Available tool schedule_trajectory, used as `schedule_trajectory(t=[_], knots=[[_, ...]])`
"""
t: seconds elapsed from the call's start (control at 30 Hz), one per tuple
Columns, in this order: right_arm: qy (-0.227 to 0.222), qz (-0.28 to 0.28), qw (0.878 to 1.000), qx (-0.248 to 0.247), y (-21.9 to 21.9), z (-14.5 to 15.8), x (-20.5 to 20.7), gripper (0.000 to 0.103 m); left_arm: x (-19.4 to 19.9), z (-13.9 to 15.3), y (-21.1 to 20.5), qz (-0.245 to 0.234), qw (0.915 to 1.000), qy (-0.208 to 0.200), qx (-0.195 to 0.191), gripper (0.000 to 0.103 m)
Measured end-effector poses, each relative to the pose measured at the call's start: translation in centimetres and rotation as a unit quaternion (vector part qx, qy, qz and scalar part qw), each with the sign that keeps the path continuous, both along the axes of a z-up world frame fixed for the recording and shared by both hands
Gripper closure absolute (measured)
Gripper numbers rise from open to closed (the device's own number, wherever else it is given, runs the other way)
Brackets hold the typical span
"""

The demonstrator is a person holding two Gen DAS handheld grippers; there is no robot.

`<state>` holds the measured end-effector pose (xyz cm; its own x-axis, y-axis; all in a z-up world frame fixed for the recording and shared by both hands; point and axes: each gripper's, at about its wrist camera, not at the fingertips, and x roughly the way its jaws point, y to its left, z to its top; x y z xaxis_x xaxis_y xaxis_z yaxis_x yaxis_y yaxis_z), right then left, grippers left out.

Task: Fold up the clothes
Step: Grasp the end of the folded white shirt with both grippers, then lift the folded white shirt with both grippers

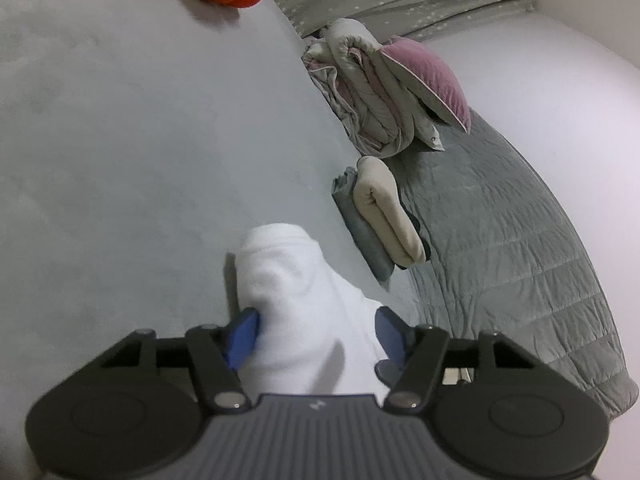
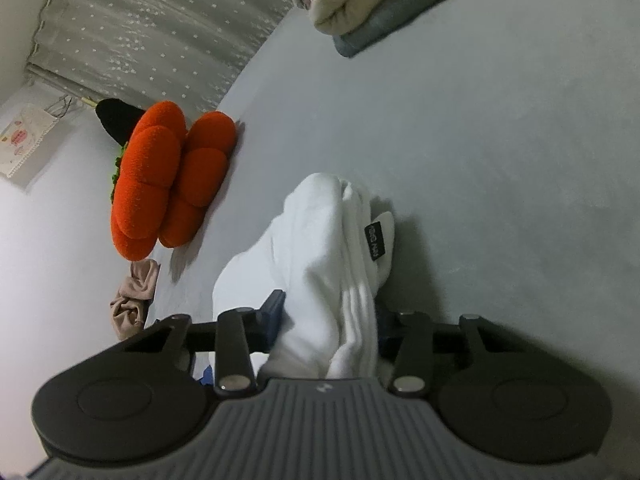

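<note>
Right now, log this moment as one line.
left gripper: shut on white garment | right gripper: shut on white garment | folded stack: beside

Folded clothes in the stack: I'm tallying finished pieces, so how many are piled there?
2. A beige folded piece lies on top of a grey folded piece, beside the quilt. The white garment is apart, between the gripper fingers. More may be hidden.

White fleece garment (image 1: 304, 300) bunched, folded over, black label (image 2: 375, 242) showing, lying on pale grey bed surface (image 1: 140, 140).
</note>
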<state>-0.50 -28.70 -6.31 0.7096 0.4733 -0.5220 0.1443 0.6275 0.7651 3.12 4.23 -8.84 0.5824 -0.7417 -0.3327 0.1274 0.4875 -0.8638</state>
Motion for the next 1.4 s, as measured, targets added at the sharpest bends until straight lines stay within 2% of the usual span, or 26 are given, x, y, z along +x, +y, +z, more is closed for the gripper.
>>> schedule_trajectory(t=[0.17,0.3,0.4,0.63,0.77,0.9,1.07,1.17,1.3,1.4], knots=[[-0.019,-0.002,1.000,-0.002,0.3,0.6,0.4,0.057,0.5,0.2,0.3,0.010,0.9998,-0.013,0.011,0.035],[0.002,-0.016,1.000,0.014,0.0,-0.8,1.1,0.046,0.9,-0.6,0.3,0.008,0.9996,0.000,0.028,0.027],[0.004,-0.017,0.999,0.034,-0.5,-1.1,1.2,0.042,0.8,-0.1,0.0,-0.009,0.9987,0.004,0.050,0.020],[-0.012,-0.007,0.999,-0.034,0.1,0.4,0.8,0.039,-0.1,0.8,-1.4,-0.046,0.9918,0.005,0.119,0.019],[-0.022,-0.009,0.997,-0.076,0.3,0.8,0.8,0.039,-0.4,1.1,-2.0,-0.058,0.9873,-0.001,0.148,0.021],[-0.022,-0.007,0.995,-0.094,0.3,0.6,1.1,0.039,-0.6,1.1,-2.3,-0.061,0.9864,-0.004,0.153,0.026],[-0.017,-0.015,0.998,-0.054,-0.6,-0.7,1.1,0.039,-0.5,0.6,-2.7,-0.057,0.9884,-0.005,0.141,0.031],[-0.021,-0.014,0.999,-0.035,-0.9,-1.0,1.0,0.040,-0.7,0.3,-2.5,-0.049,0.9894,-0.006,0.137,0.039],[-0.026,-0.024,0.999,0.011,-1.1,-1.8,0.4,0.054,-0.8,0.1,-2.4,-0.035,0.9910,-0.004,0.129,0.046],[-0.028,-0.031,0.999,0.033,-1.0,-1.8,0.3,0.057,-0.8,0.4,-2.7,-0.024,0.9907,0.000,0.134,0.051]])
